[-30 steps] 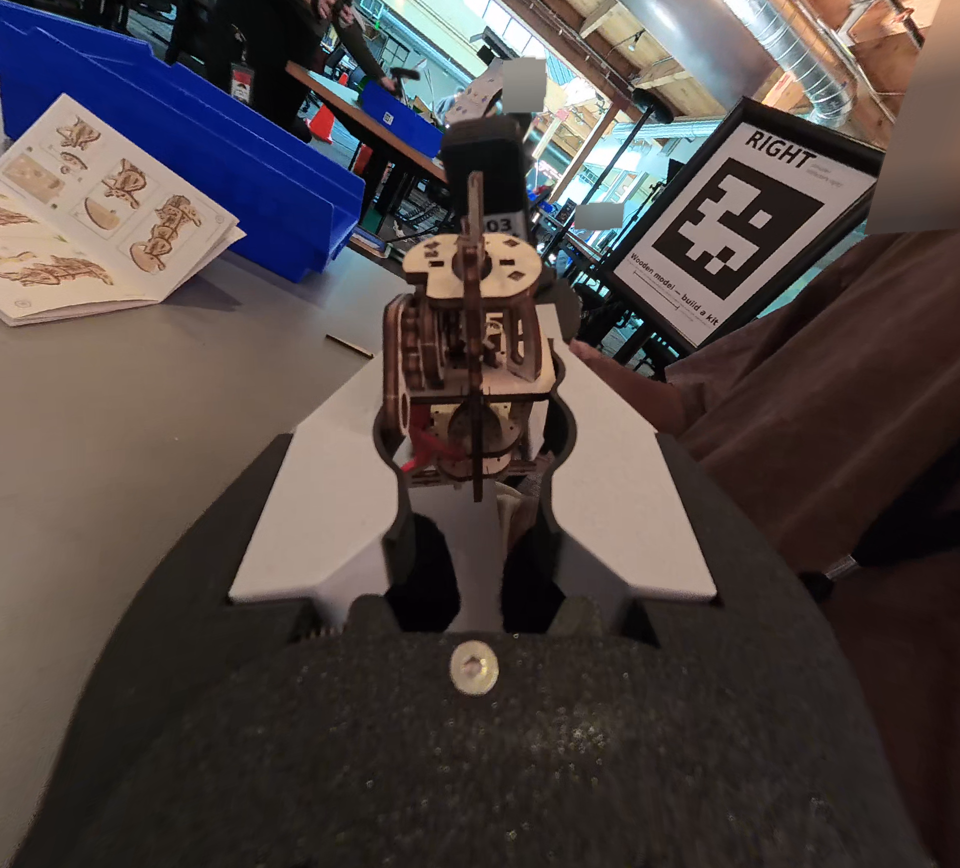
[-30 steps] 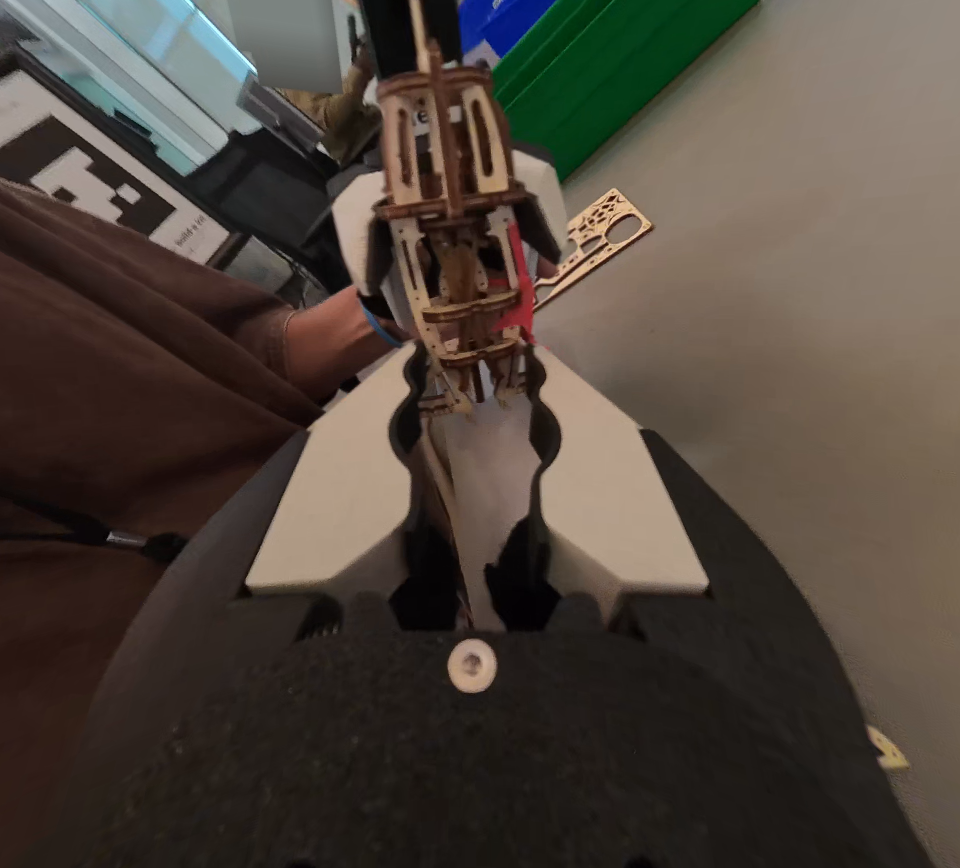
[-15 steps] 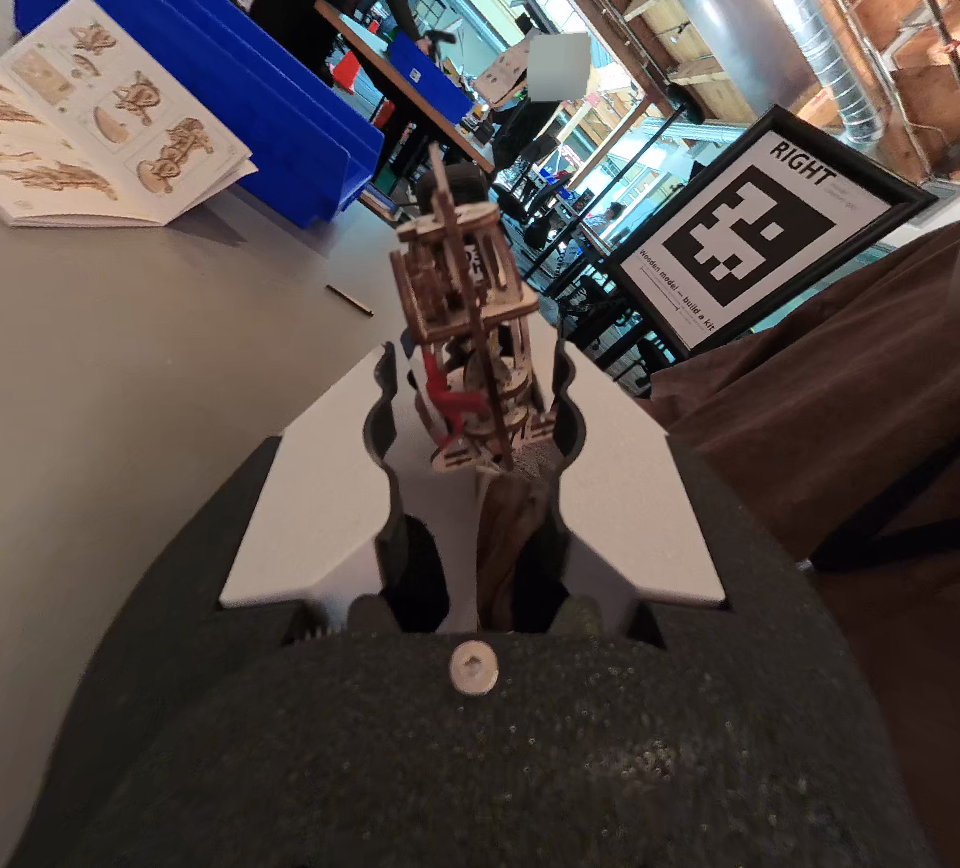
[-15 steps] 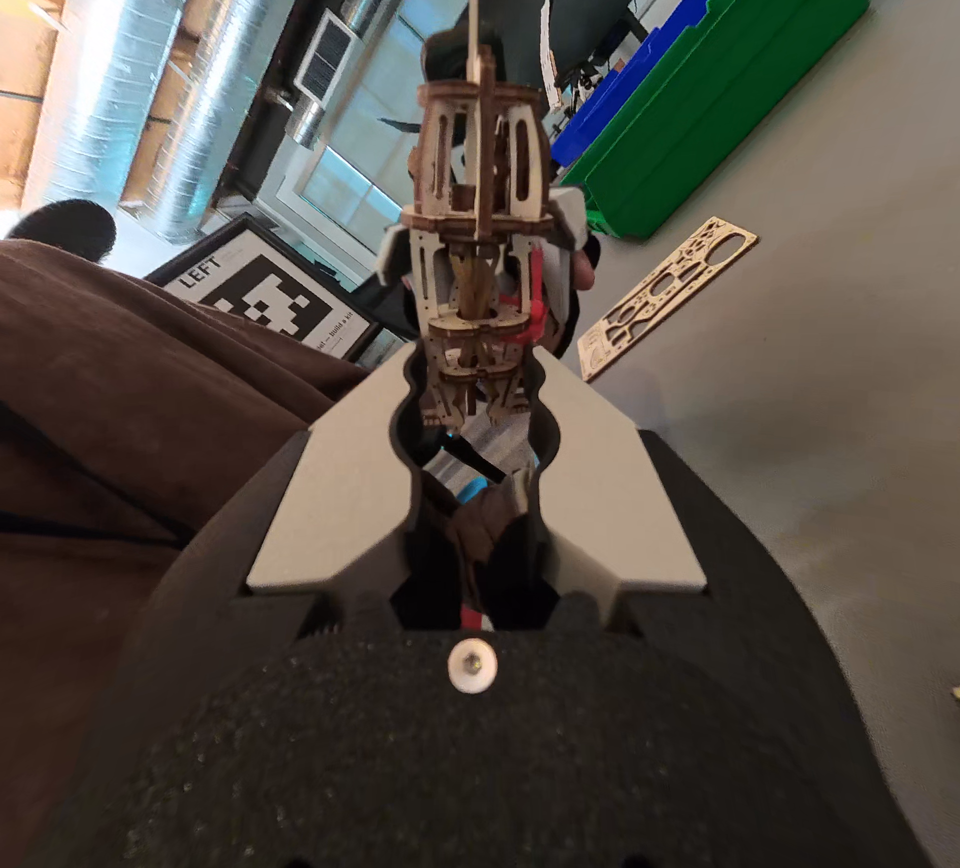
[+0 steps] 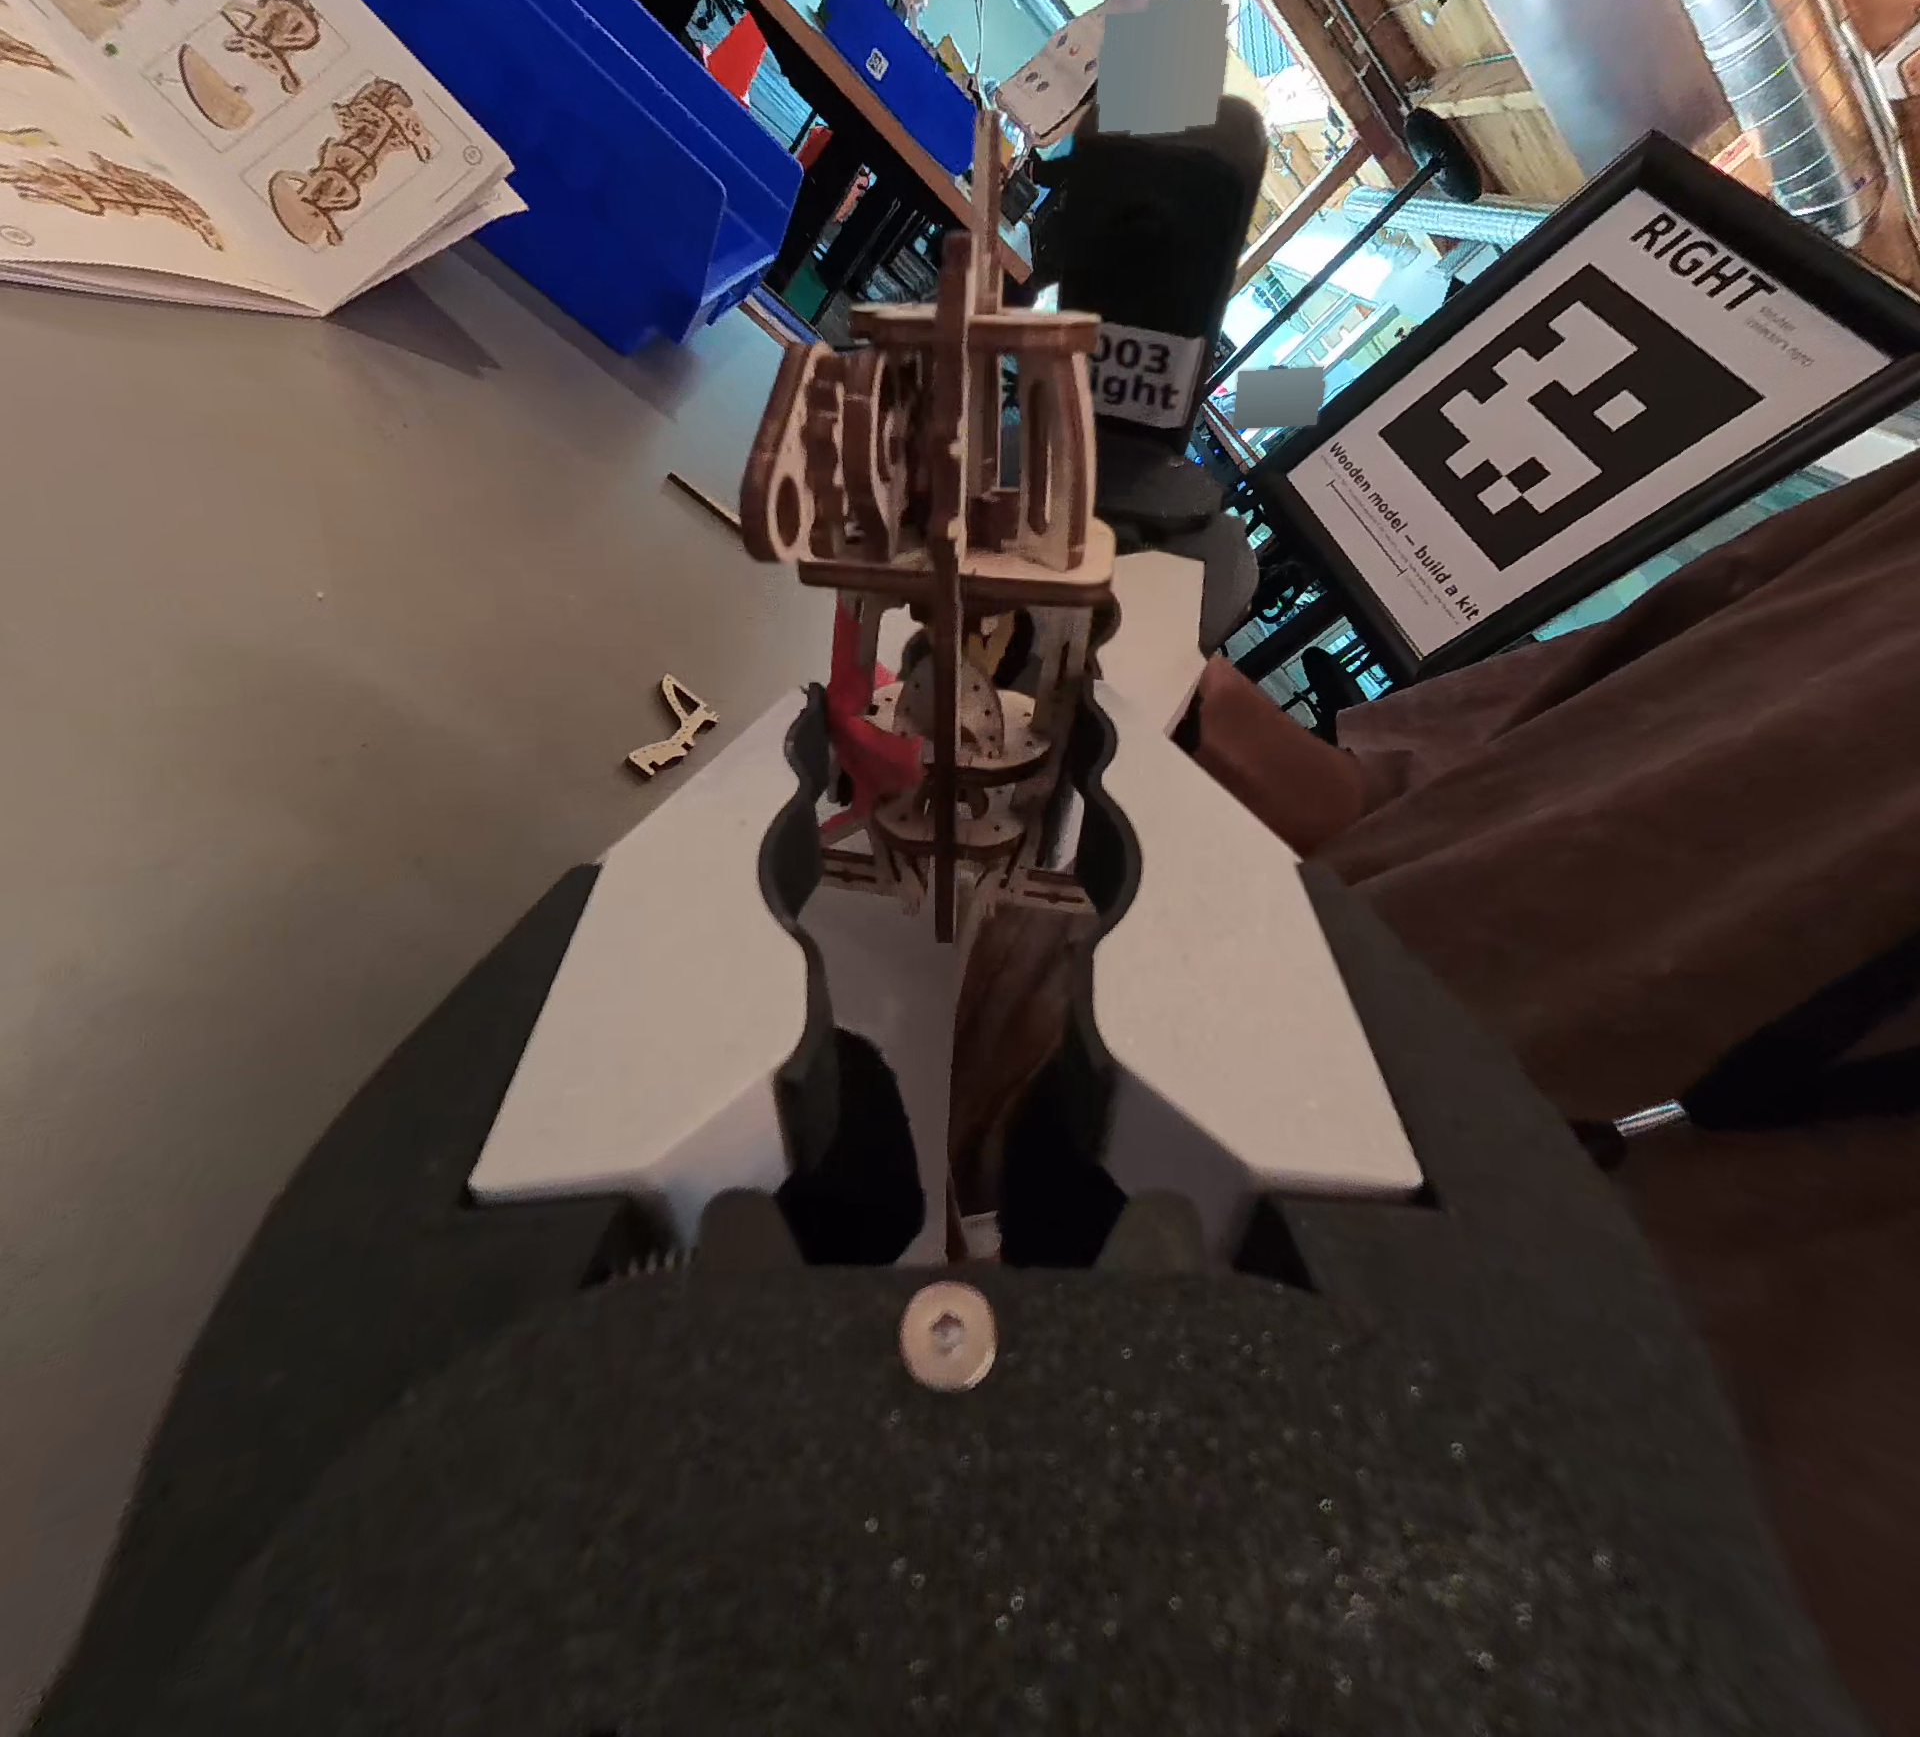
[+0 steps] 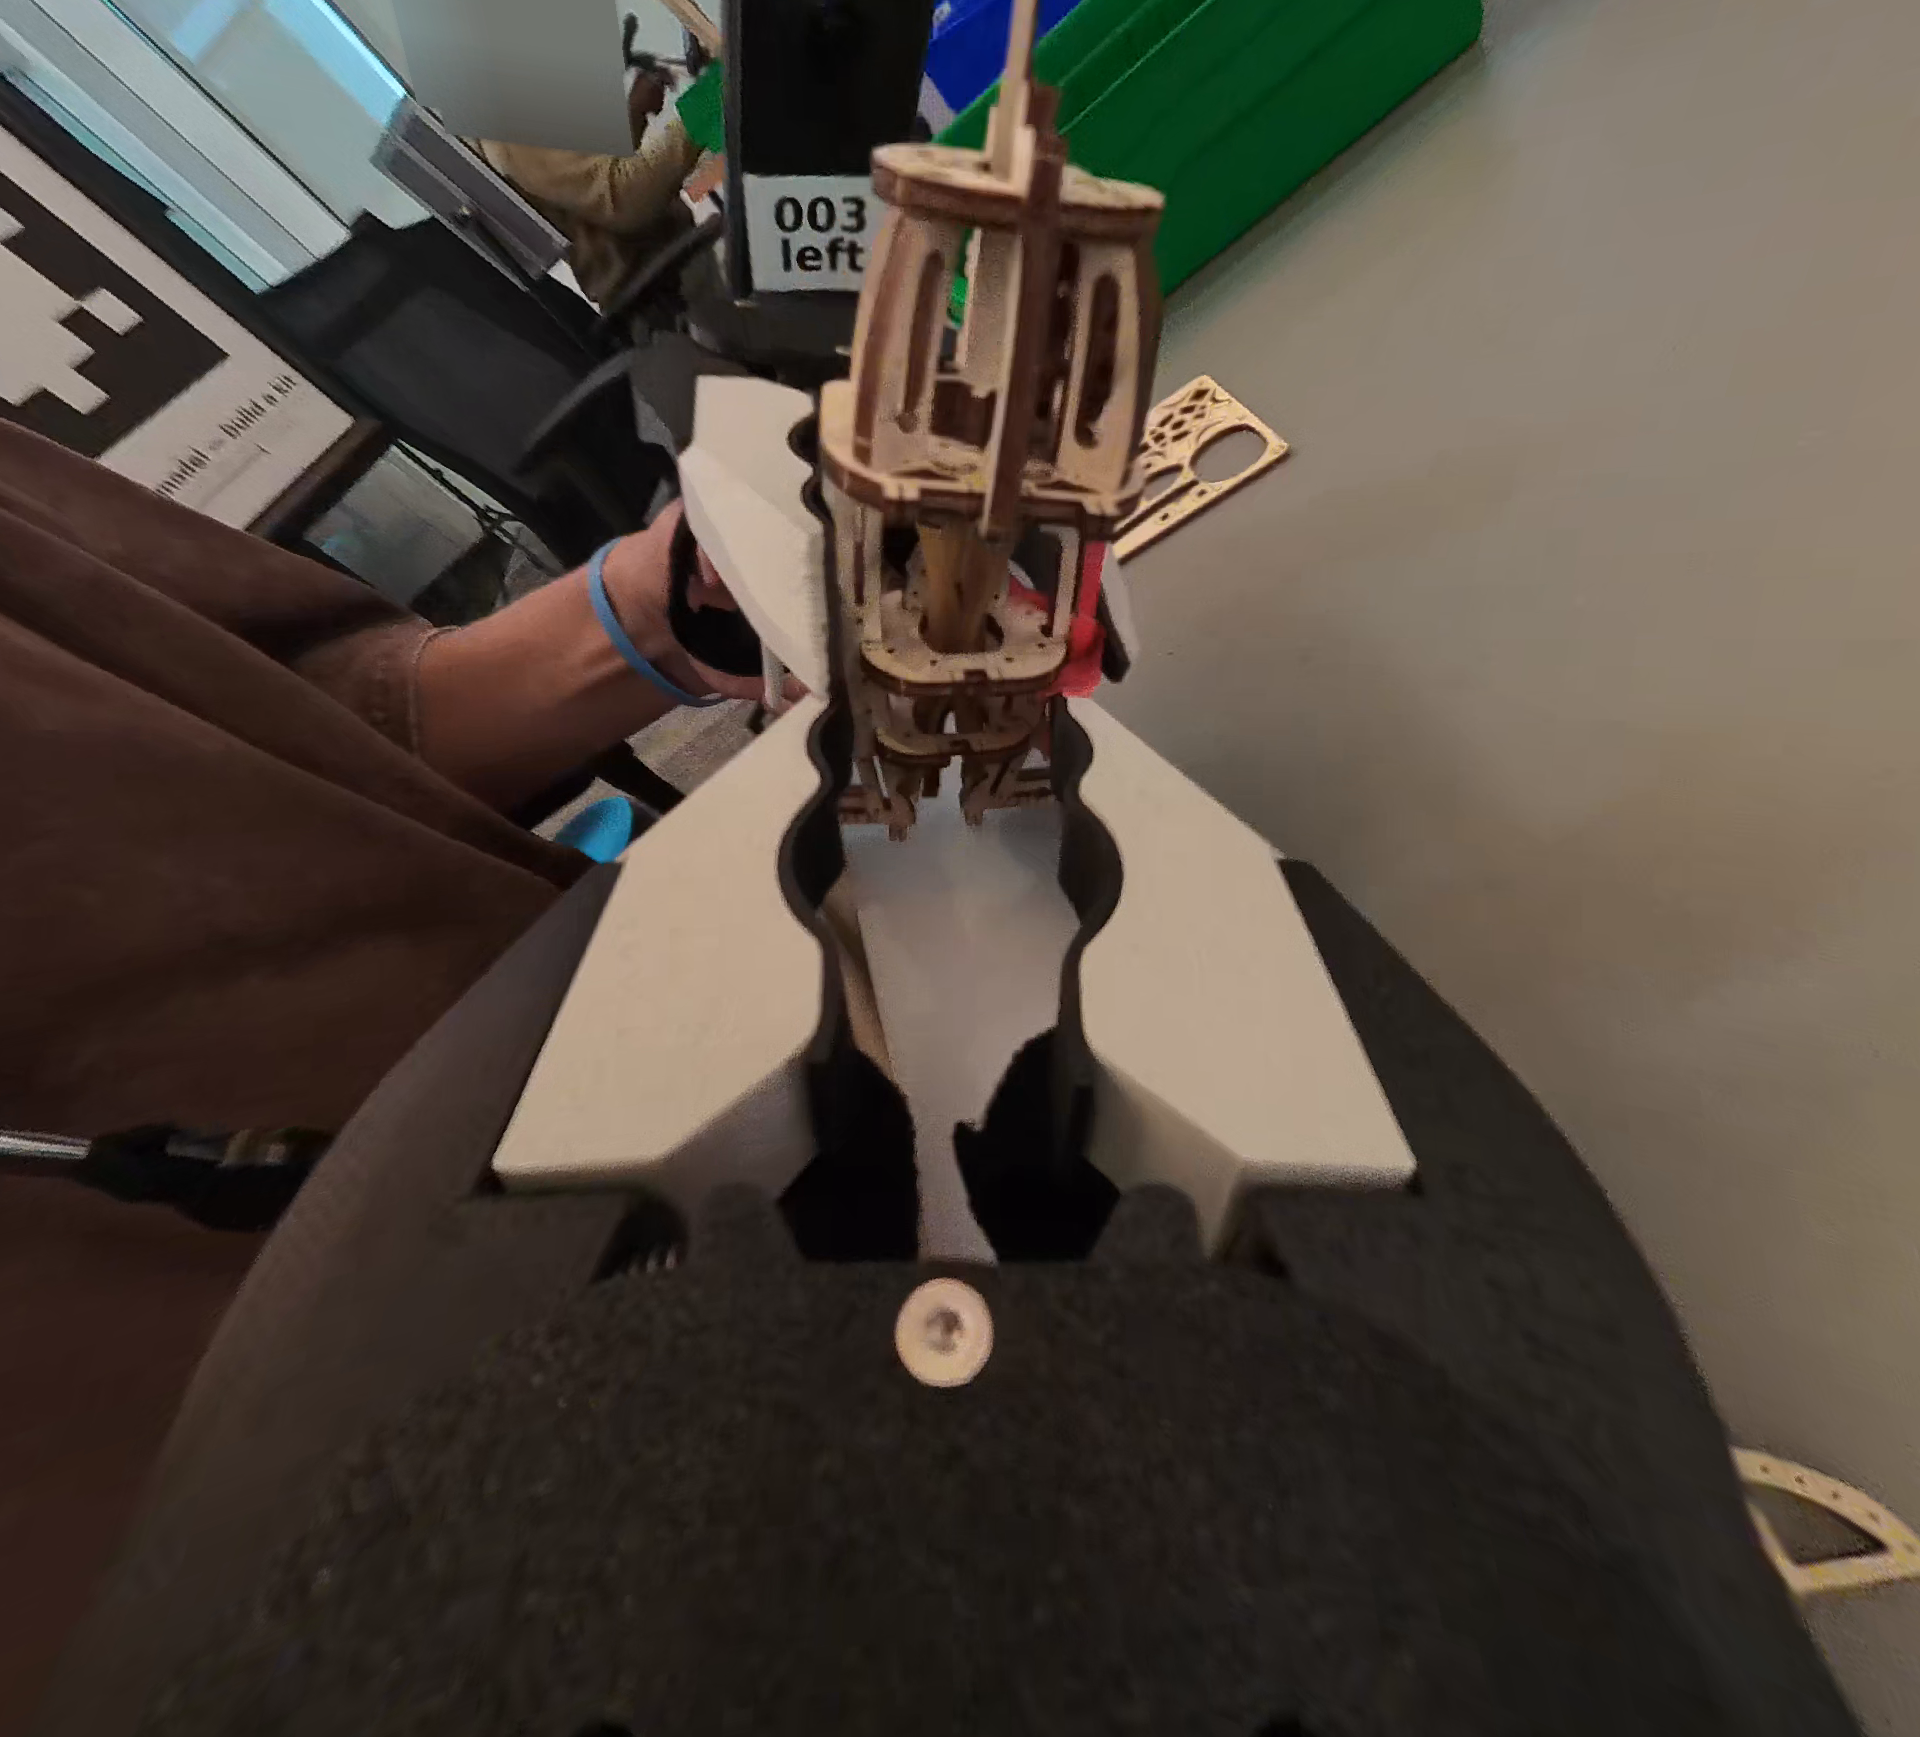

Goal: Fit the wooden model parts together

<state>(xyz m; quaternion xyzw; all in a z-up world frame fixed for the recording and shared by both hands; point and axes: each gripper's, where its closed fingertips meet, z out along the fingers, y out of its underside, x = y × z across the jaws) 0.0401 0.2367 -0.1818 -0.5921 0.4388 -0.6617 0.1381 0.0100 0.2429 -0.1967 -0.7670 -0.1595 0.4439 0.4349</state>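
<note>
The wooden model (image 5: 940,565) (image 6: 987,440) sits up in the air betw. both tongs, above the grey surface (image 5: 312,648) (image 6: 1558,544). Left tongs (image 5: 945,814) are shut on its bottom end; right tongs (image 6: 951,752) are shut on the same end from the other side. The model is tall & thin, its long way running away from each pair of tongs, w/ a thin stick poking out the far tip.

A small wood bit (image 5: 670,726) lies on the surface just left of the left tongs. An open picture booklet (image 5: 208,77) & blue bins (image 5: 582,87) are far off, front-left. Right of the right tongs lies a flat cut-out wood sheet (image 6: 1195,466); past it, a green bin (image 6: 1247,25) — can't see inside. A brown sleeve (image 6: 208,752) is left of the right tongs.
</note>
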